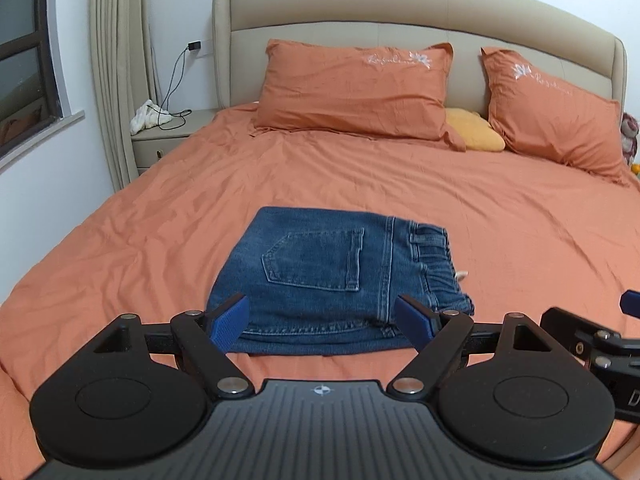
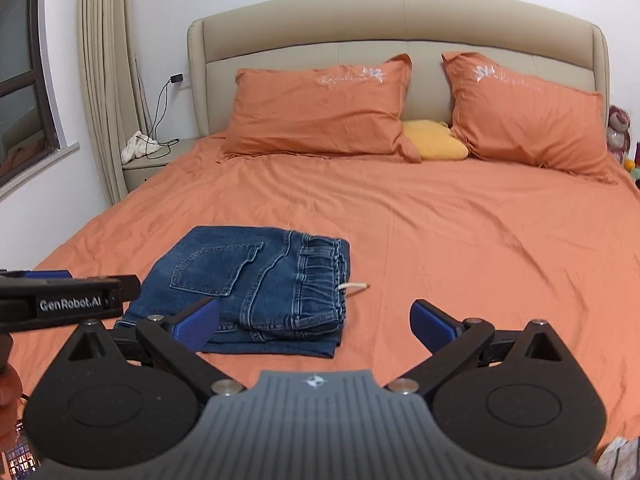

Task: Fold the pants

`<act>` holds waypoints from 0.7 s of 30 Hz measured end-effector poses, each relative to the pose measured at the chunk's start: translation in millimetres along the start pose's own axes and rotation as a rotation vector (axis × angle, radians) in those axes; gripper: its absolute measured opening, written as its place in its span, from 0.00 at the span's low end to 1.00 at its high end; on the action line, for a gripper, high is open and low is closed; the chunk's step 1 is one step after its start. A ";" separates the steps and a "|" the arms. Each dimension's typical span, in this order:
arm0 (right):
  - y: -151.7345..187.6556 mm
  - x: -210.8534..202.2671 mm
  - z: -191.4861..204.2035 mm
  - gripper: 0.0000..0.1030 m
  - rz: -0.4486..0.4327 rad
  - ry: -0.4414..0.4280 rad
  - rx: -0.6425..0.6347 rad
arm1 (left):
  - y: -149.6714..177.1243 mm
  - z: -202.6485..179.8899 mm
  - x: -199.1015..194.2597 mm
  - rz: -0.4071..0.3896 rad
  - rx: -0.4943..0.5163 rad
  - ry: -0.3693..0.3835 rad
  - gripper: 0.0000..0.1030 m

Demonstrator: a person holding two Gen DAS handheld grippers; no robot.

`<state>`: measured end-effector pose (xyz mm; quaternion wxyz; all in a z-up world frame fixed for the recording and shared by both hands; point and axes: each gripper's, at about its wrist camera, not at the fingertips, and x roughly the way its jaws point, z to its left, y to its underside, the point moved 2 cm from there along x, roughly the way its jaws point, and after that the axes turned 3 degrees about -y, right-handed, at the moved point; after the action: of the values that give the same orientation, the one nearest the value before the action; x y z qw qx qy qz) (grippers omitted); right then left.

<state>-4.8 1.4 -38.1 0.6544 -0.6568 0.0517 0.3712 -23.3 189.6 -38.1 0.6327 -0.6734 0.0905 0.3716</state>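
pants (image 1: pixel 320 276): folded into a compact stack near the foot of the bed (image 1: pixel 460 208), pocket up, waistband to the right, so the fold looks complete | left gripper (image 1: pixel 324 320): jaws spread wide, empty, hovering at the stack's near edge | right gripper (image 2: pixel 316 322): jaws wide, holding nothing, just right of the stack

bed (image 2: pixel 460 240) | folded jeans (image 2: pixel 248 284) | two orange pillows (image 2: pixel 320 108) | yellow cushion (image 2: pixel 434 140)

Faded blue denim pants (image 1: pixel 320 268), matt creased orange cotton sheet (image 1: pixel 440 200), smooth padded leather-look headboard (image 1: pixel 400 12)
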 end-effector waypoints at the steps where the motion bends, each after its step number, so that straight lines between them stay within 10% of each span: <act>1: -0.7 1.4 -0.3 0.94 0.002 0.000 0.004 | 0.7 -0.2 -0.1 0.002 0.001 0.002 0.93; 21: -6.0 2.0 4.9 0.94 -0.010 -0.003 0.001 | 9.8 5.6 -4.1 0.004 -0.002 -0.015 0.93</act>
<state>-2.1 7.4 -33.7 0.6565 -0.6563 0.0477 0.3689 -34.2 191.6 -42.9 0.6319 -0.6709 0.0869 0.3781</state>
